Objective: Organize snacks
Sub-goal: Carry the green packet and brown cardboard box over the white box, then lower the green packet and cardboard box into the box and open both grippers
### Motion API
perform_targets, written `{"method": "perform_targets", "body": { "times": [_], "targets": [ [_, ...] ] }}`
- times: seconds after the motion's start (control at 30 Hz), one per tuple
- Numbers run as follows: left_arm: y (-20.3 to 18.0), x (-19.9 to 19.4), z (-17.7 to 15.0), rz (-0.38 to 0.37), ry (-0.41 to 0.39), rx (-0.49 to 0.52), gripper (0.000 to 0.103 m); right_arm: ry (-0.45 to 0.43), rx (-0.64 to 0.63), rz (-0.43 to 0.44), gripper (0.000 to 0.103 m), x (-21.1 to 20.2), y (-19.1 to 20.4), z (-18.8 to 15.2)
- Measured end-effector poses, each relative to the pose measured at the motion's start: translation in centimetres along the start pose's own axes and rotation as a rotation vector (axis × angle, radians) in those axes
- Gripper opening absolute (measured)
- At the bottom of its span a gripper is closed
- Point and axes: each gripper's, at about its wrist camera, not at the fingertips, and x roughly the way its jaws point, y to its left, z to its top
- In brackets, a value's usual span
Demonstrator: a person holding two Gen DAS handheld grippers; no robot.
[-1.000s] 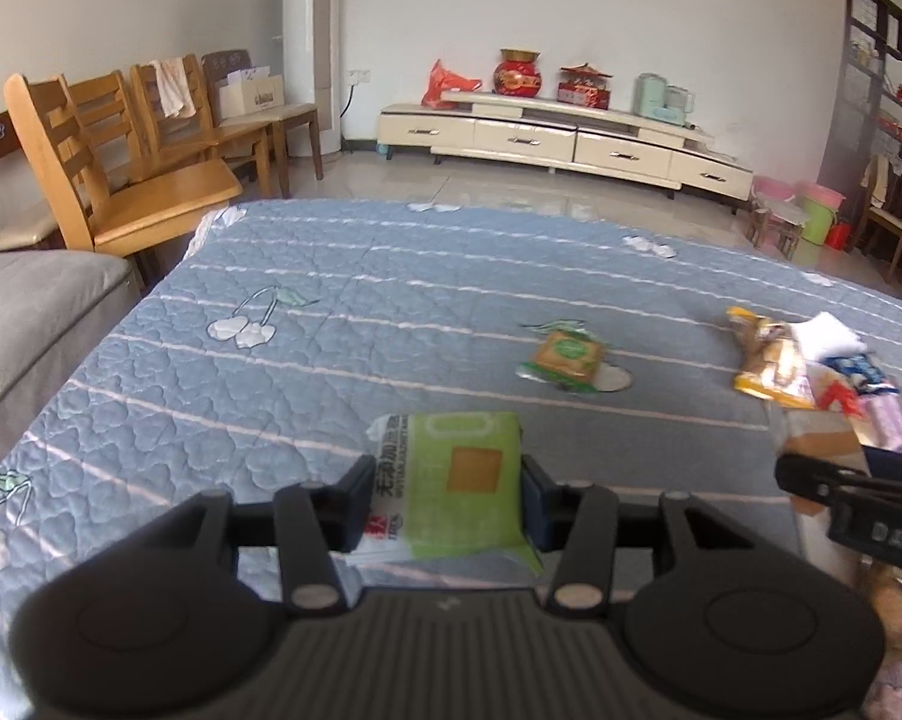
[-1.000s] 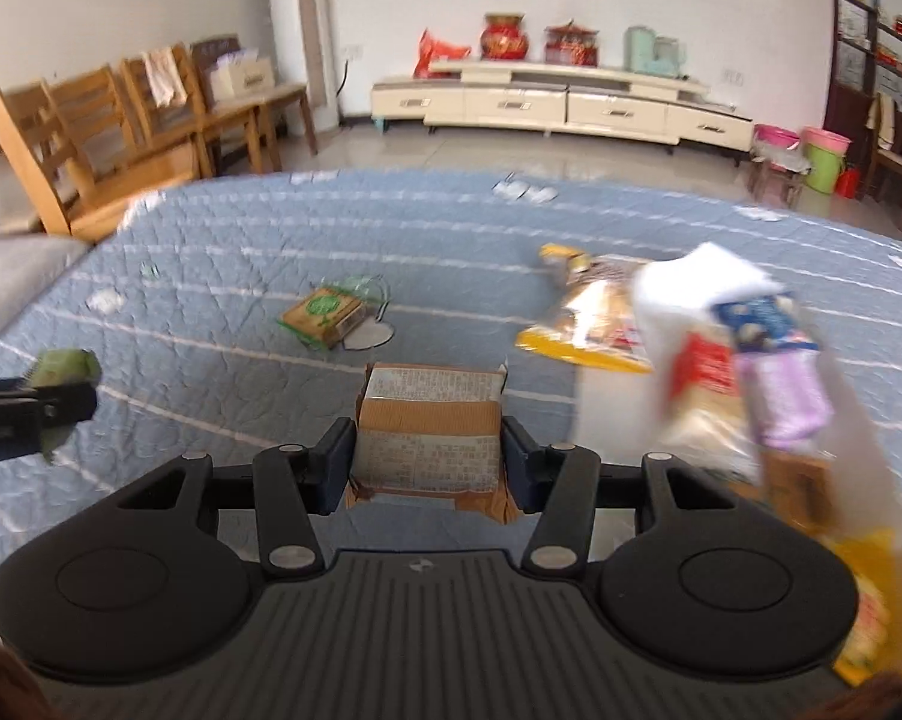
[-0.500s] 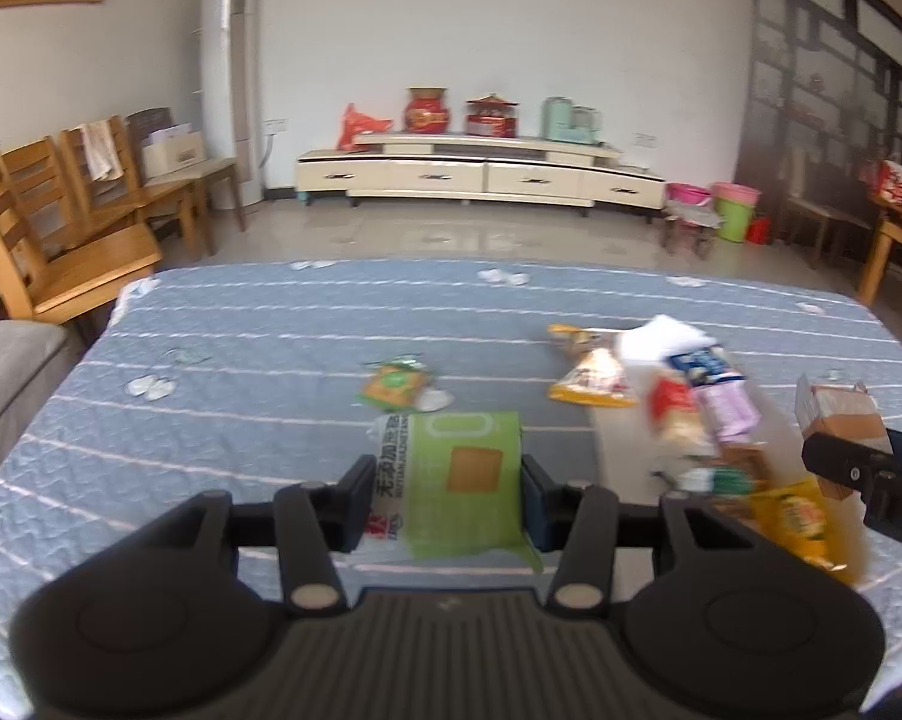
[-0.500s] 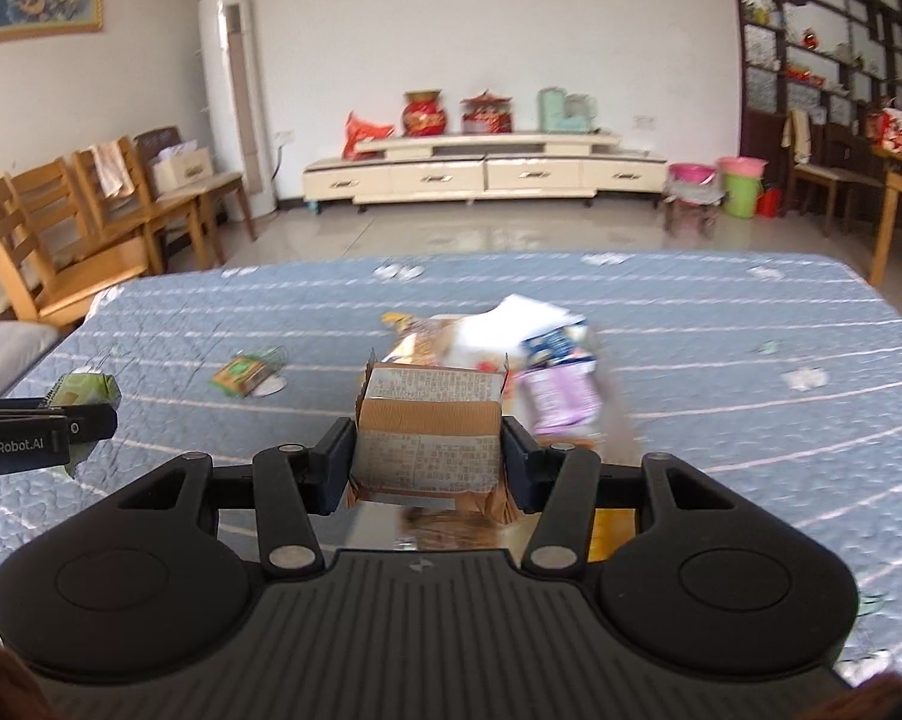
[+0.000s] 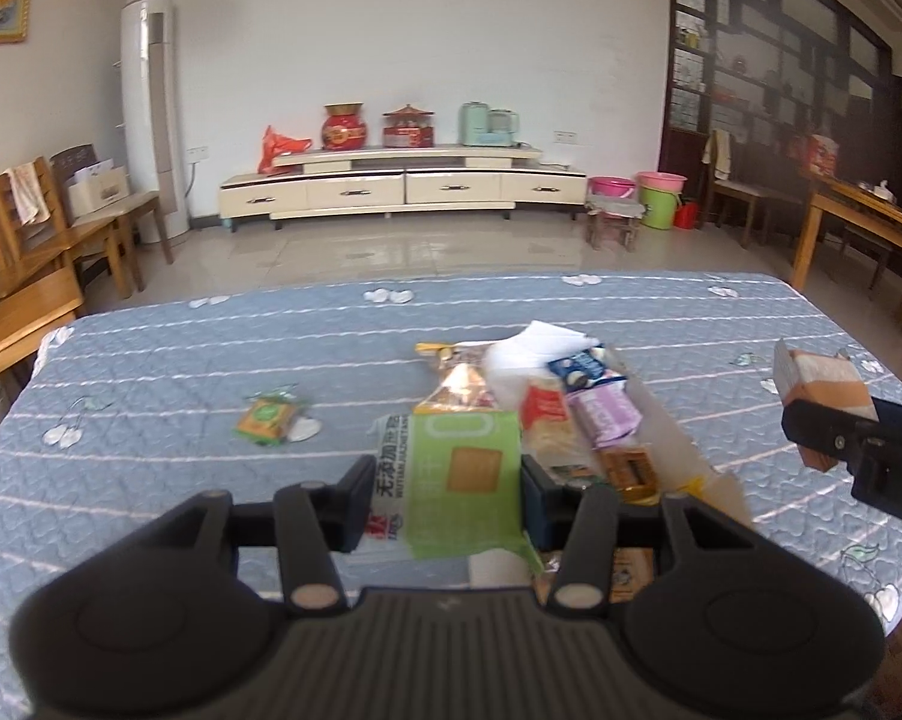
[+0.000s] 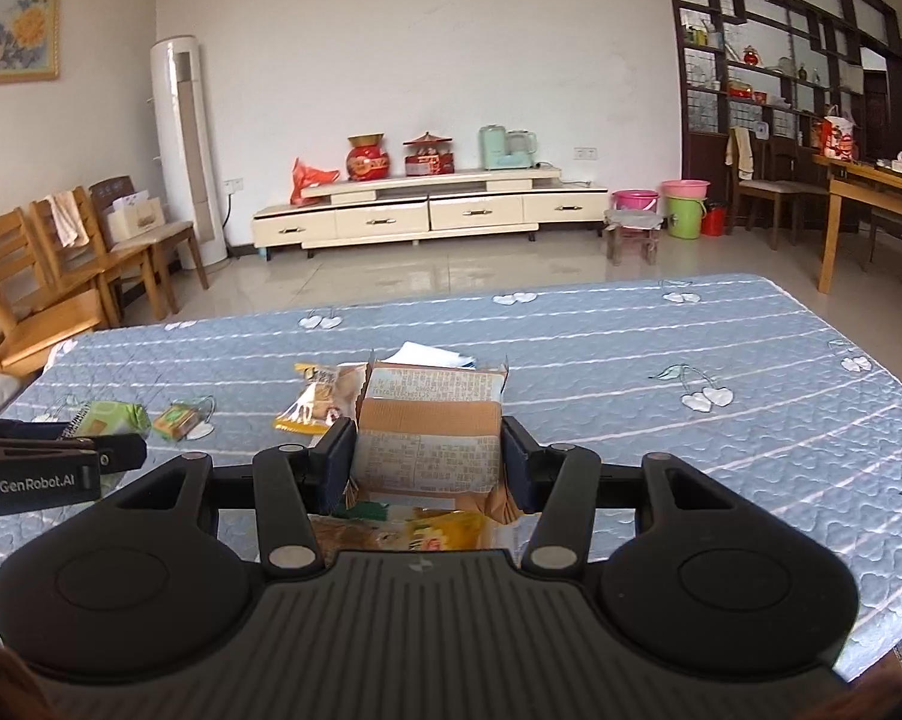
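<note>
Left wrist view: left gripper is clamped on a green-and-white plastic biscuit packet, carried above the near end of the snack pile.
Right wrist view: right gripper is clamped on a tan-and-white printed snack pouch, also off the cloth, over the pile's near end.
Landmark: snack pile, a loose heap of mixed wrappers (orange bag, white, blue, purple, red packs) mid-way across the blue quilted tablecloth.
Jaws: both partly closed, pads pressing the sides of their packs; no gap visible.
Stray: one small green-and-orange square snack pack lies alone on the cloth, well left of the pile.
Other claw: right gripper with its pouch shows at the right edge of the left view, right of the pile.
Done, my read: most snacks are already gathered in the one pile.
Left, my read: set down both held packs at the pile, then fetch the stray.
Container: none visible; can't tell if the pile is the final spot.
</note>
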Motion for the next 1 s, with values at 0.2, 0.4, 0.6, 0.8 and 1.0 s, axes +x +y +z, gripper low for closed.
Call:
{"method": "perform_targets", "body": {
  "times": [0.2, 0.4, 0.6, 0.8, 1.0],
  "targets": [
    [-1.5, 0.9, 0.6, -0.018, -0.001, 0.020, 0.048, 0.001, 0.017, -0.011, 0.063, 0.4, -0.4, -0.2],
    [-2.7, 1.8, 1.2, -0.032, -0.001, 0.036, 0.048, 0.011, 0.013, -0.017, 0.063, 1.1, 0.3, -0.2],
    [-3.5, 2.8, 1.7, -0.037, 0.005, 0.046, 0.048, 0.020, 0.004, -0.019, 0.063, 2.3, 1.0, 0.0],
    [-4.0, 3.9, 1.9, -0.042, 0.018, 0.052, 0.048, 0.033, 0.001, -0.020, 0.063, 3.4, 1.2, 0.0],
    [-4.3, 5.1, 2.2, -0.046, 0.029, 0.056, 0.048, 0.045, -0.006, -0.022, 0.063, 4.6, 1.6, 0.2]
  ]
}}
